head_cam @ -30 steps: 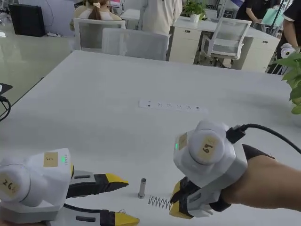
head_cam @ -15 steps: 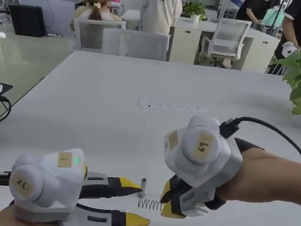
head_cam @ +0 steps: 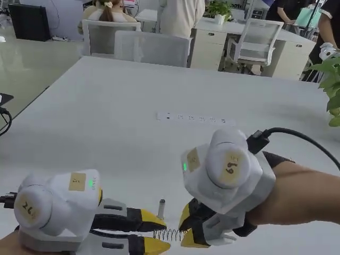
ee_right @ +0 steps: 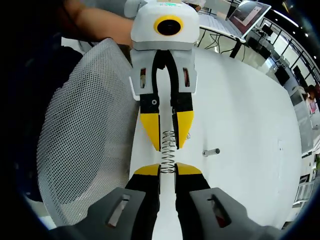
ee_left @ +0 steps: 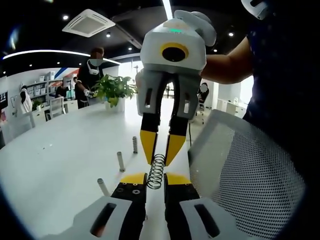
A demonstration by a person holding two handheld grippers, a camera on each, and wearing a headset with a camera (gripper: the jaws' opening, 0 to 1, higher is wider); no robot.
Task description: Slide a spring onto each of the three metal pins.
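One spring [ee_left: 156, 171] in hand; 0 of 3 pins [ee_left: 120, 161] done
L gripper [ee_left: 155, 179], R gripper [ee_right: 167, 170] each pinch an end; pins bare

A big white bench [head_cam: 106, 101] has a power strip [head_cam: 194, 119] on it. Gray chairs [head_cam: 154, 49] stand behind it. A green plant [head_cam: 330, 85] is at the right. The floor [head_cam: 26, 69] is shiny.
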